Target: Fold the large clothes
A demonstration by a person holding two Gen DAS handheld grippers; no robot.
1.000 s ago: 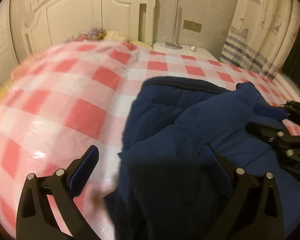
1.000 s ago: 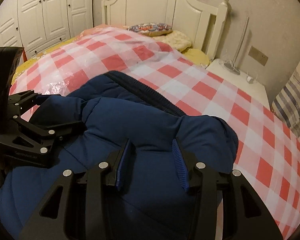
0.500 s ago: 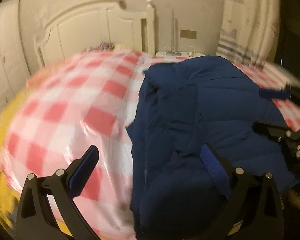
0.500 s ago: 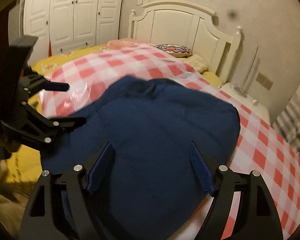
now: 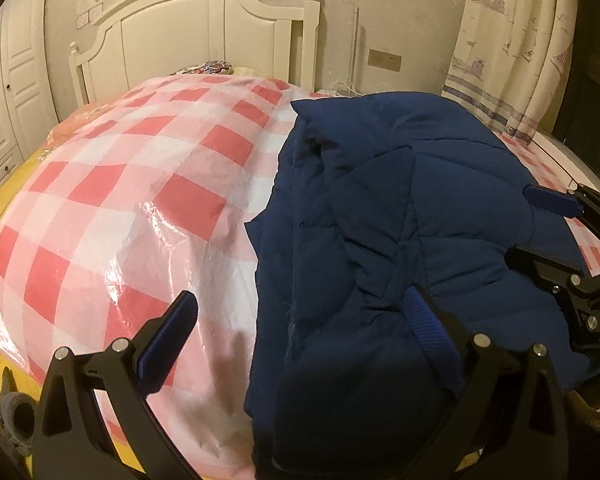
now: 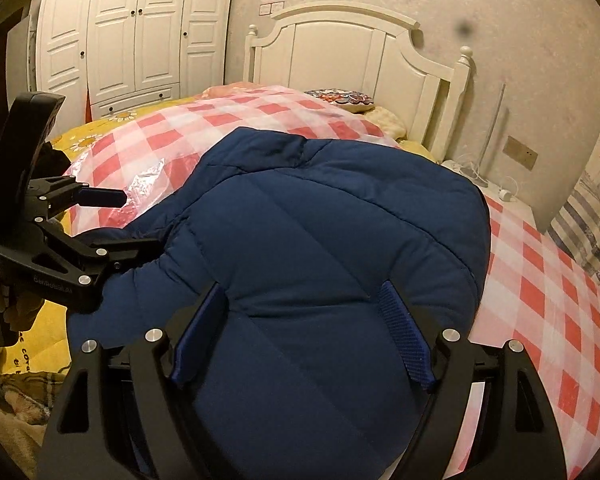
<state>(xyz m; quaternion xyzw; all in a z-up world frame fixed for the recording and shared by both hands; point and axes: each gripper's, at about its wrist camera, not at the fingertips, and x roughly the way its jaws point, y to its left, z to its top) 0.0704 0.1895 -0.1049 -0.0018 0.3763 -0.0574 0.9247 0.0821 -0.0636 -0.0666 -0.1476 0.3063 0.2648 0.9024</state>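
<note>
The bed (image 6: 548, 280), under a glossy red-and-white checked cover (image 5: 132, 200), filled most of both views, and the navy padded jacket (image 6: 320, 260) lay bunched on it, lower centre in the right wrist view and right of centre in the left. It looked part-folded, one layer doubled over another. To do this step well, the judgement was that each gripper should take a firm bite of one outer edge, not the puffy middle, and carry both edges over level so the padding did not slide on the slick cover.

The right gripper (image 6: 300, 336) stood wide, its jaws having just been opening, the jacket's bulge between them but not pinched. The left gripper (image 5: 300, 340) was also spread wide, one finger over the cover and the other against the jacket, gripping nothing.

Behind, the white headboard (image 6: 340, 48) and wardrobe (image 6: 132, 28) sat upper left, a curtain (image 5: 508, 40) upper right, a patterned pillow (image 6: 344, 100) by the headboard. None blocked the fold; each gripper crowded the other's side.
</note>
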